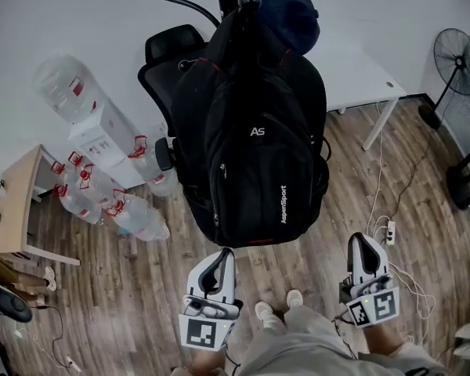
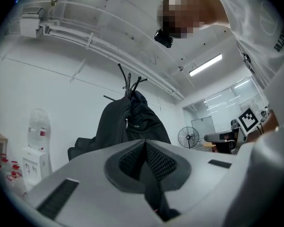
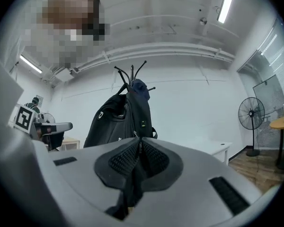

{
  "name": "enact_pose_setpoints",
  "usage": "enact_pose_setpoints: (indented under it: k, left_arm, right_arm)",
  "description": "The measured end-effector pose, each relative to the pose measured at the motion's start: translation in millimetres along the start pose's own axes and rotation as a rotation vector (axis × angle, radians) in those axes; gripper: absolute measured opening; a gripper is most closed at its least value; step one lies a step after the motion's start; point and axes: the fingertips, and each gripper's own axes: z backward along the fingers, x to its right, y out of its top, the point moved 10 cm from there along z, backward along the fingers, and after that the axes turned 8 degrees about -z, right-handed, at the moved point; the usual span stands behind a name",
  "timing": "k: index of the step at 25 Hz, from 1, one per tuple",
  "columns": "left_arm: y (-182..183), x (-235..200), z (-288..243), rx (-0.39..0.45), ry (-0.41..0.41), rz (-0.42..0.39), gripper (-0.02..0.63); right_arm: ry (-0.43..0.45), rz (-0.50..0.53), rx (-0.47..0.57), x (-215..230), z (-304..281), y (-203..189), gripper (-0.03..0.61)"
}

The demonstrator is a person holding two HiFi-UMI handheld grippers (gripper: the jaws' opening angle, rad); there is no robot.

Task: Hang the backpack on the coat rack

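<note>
The left claw [image 1: 222, 255] and the right claw [image 1: 363, 243] are each closed tight with nothing between the jaws. They are held low over the wooden floor [image 1: 133, 308], near the black backpack [image 1: 254, 147] but not touching it. The backpack hangs from the coat rack [image 1: 249, 2], its front facing the claws. Behind it stands a black office chair [image 1: 166, 49]. Clear water bottles [image 1: 137, 218] lie on the floor to its left, and a white surface [image 1: 360, 73] stands by the wall.

Black office chair [image 1: 172, 41] on wood floor [image 1: 125, 312] by wall. Water dispenser [image 1: 102, 135] beside chair, clear jugs [image 1: 137, 216] lying at its foot. White desk [image 1: 360, 73], standing fan [image 1: 458, 53] toward floor's right edge. Power strip [image 1: 390, 231] near desk leg.
</note>
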Motion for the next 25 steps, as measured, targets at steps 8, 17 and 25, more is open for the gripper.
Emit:
enact_pose_setpoints:
  k: [8,17,25]
  left_arm:
    - [1.4,27.8,19.0,-0.026,-0.027,0.019,0.008]
    - [40.5,107.5,46.7,-0.016,-0.021,0.009,0.008]
    - [83.6,200.2,84.0,-0.006,0.093,-0.004,0.008]
  right_arm:
    - [0.000,0.000,-0.043,3.6,24.3,-11.4,0.026]
    - [0.042,-0.041,-0.046,37.8,86.6,-2.5,0.026]
    - [0.169,-0.071,-0.059,66.3,153.1,17.3,0.026]
